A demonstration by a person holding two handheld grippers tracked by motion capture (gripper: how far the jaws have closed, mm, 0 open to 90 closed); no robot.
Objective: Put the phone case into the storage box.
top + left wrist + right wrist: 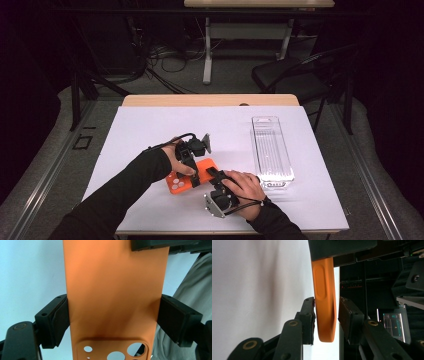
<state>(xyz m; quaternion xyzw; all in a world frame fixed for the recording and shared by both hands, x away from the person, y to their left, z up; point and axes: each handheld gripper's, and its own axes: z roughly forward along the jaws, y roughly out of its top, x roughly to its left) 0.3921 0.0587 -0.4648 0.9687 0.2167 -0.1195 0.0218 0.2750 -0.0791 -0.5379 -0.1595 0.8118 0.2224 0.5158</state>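
An orange phone case [181, 182] is held just above the white sheet at the front middle of the table. My left gripper [193, 175] is shut on it: in the left gripper view both pads [58, 320] press the long sides of the case [113, 290], just above its camera cutouts. My right gripper [213, 175] meets the case from the right. In the right gripper view the case [325, 310] stands edge-on between the jaws of the gripper [326, 315]. The left pad [309, 315] touches it and a thin gap shows at the right pad.
A clear, empty plastic box [271, 152] lies lengthwise on the white sheet [150, 125] to the right of both hands. A black chair [295, 75] and a second desk [250, 5] stand beyond the table's far edge.
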